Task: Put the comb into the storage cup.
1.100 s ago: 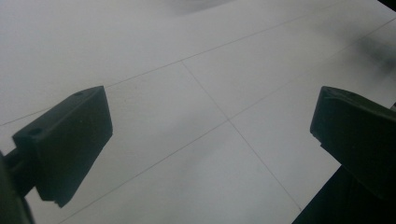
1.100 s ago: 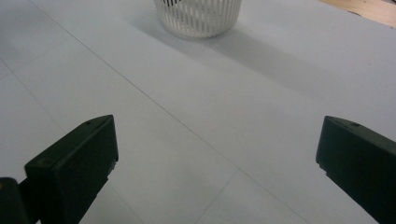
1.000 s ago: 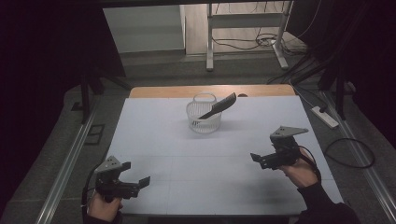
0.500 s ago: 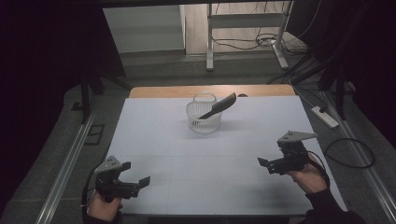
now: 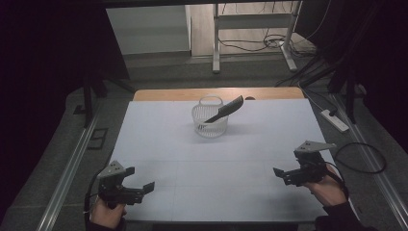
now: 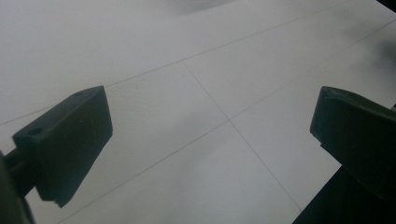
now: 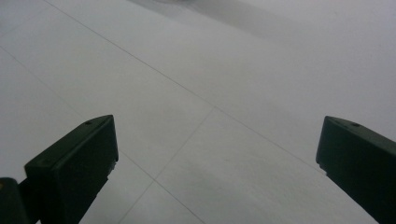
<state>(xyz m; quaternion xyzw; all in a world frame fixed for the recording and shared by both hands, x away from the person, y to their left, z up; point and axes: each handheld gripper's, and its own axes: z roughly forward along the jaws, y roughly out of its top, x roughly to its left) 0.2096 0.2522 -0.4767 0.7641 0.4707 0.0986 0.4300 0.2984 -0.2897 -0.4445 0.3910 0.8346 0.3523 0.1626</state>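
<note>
Black knife leans tilted in white wire basket, table's far-center.

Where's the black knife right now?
In the high view the black knife stands tilted in the white wire basket, at the far middle of the white table, its upper end leaning out to the right, well beyond both hand-held grippers.

White basket with black knife on white table

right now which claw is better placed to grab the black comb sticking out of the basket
Right, probably. The comb leans out of the basket toward the right side, so its free end faces the right claw, which is open. The left claw, also open, sits at the opposite near corner.
</note>
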